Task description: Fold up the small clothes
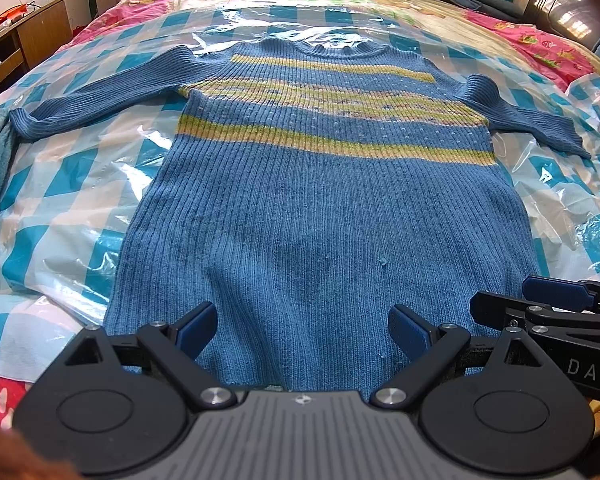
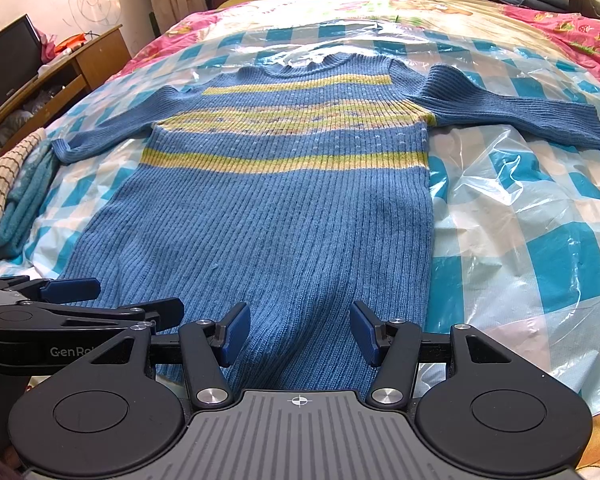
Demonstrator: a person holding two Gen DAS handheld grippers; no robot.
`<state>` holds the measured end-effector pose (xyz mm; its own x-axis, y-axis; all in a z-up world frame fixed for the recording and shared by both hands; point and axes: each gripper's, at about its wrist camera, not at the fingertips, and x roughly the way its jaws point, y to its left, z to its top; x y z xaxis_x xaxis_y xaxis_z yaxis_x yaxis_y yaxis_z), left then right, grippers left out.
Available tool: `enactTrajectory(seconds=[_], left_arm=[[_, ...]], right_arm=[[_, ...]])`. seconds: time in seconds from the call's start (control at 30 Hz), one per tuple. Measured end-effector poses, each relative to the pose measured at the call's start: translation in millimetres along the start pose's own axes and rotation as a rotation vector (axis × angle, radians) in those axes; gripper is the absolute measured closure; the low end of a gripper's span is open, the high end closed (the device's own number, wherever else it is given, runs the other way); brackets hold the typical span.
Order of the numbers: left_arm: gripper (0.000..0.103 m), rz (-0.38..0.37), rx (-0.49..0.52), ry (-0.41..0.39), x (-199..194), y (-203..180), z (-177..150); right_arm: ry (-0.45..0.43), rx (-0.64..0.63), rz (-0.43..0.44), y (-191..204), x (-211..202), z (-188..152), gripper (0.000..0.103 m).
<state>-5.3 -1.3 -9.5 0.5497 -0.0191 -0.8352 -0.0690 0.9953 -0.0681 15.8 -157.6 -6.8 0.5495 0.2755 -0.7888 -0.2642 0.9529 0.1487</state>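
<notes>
Blue ribbed knit with yellow stripes: we have the sweater (image 1: 320, 200) spread flat, sleeves out, on a checked plastic sheet (image 1: 80, 184) over the bed. Our left gripper (image 1: 303, 334) and right gripper (image 2: 300, 334) sit side by side above its hem, jaws released, grasping nothing.
</notes>
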Motion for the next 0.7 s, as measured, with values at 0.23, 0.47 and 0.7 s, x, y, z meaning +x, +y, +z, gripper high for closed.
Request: enactTrajectory(seconds=[0.23,0.47,0.7], left_arm=[[0.007,0.000,-0.001,0.000,-0.2,-0.2,-0.9],[0.007,-0.001,-0.004,0.002,0.3,-0.5,-4.5],[0.007,-0.001,-0.004,0.003,0.4,-0.1,-3.4]], right_arm=[[0.000,0.000,0.000,-0.1,0.4,0.0,0.048],[-0.001,0.000,0.000,-0.2,0.3,-0.1,0.048],[0.000,0.000,-0.001,-0.1,0.3,0.1,0.048]])
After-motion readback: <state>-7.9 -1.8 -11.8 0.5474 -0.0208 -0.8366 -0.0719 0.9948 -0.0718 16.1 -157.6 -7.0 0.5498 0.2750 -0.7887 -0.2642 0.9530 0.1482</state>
